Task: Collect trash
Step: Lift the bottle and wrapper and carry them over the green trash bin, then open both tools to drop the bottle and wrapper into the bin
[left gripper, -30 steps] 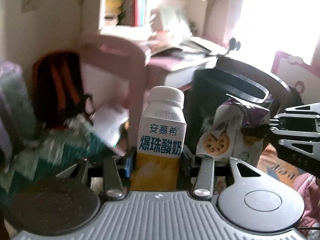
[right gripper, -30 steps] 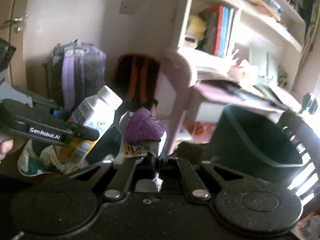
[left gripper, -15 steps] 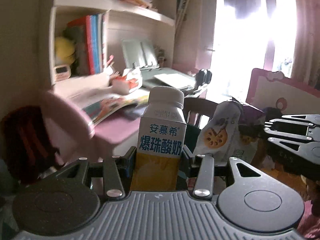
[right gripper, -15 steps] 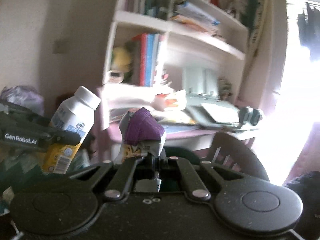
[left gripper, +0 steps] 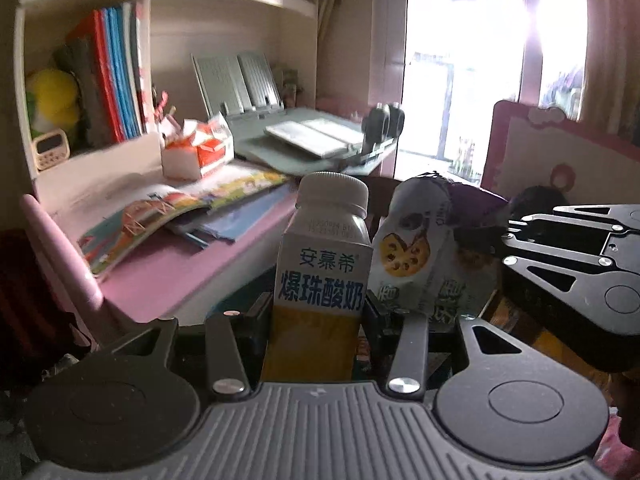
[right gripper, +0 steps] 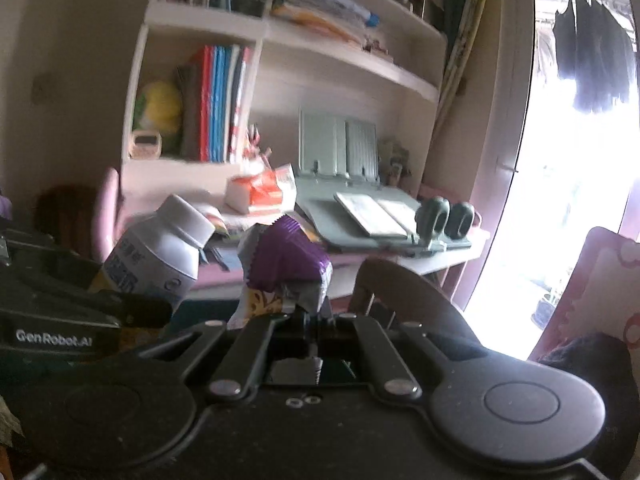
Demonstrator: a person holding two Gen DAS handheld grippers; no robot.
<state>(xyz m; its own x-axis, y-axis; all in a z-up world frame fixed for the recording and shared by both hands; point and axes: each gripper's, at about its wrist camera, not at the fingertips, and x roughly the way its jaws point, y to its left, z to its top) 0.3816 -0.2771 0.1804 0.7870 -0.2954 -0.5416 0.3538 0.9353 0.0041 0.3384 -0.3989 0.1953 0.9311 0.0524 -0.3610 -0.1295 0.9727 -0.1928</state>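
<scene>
Carrying trash binward, probably: the left gripper (left gripper: 318,312) clamps an upright white-capped yellow yogurt carton (left gripper: 322,276), while beside it the right gripper (right gripper: 310,314) pinches a crumpled purple snack wrapper (right gripper: 286,258).

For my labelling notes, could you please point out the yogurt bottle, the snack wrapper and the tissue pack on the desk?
yogurt bottle (left gripper: 320,280): left wrist view, blue label lettering.
snack wrapper (right gripper: 286,258): right wrist view, purple crumpled top.
tissue pack (left gripper: 200,152): left wrist view, orange-and-white front.

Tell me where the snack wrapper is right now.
The snack wrapper is pinched in the right gripper, held in the air before the pink desk, just right of the yogurt bottle in the left gripper.
</scene>
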